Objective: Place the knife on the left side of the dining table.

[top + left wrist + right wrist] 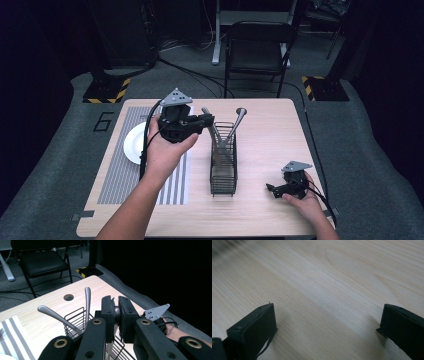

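Gripping a metal utensil handle (116, 312) between its two pads, the left gripper (204, 120) is hanging over the far end of the black wire basket (223, 167), and its jaws are closed tight on that handle, with almost no gap showing in the left gripper view. The held piece is running downward from the jaws into the basket (77, 320), so its long axis is standing nearly upright, and its lower end is hidden, so I cannot tell if it is a fork, a spoon or a knife. Two other handles (239, 120) are leaning out of the same basket, one tilting to the far right and one (57, 316) tilting toward the left gripper, both just beside the held one. I am judging that the coming move is a straight lift along this upright axis, because a sideways pull could catch the wire wall or the neighbours. Left of the basket, a striped mat (120, 165) is lying with a white plate (134, 145) on it, partly under the left hand. The right gripper (274, 189) is resting low near the table's (265, 130) right front corner, well apart from the basket, with its jaws standing wide and nothing between them, only bare wood (324, 290) beneath. So the left hand is clearly the nearer one.
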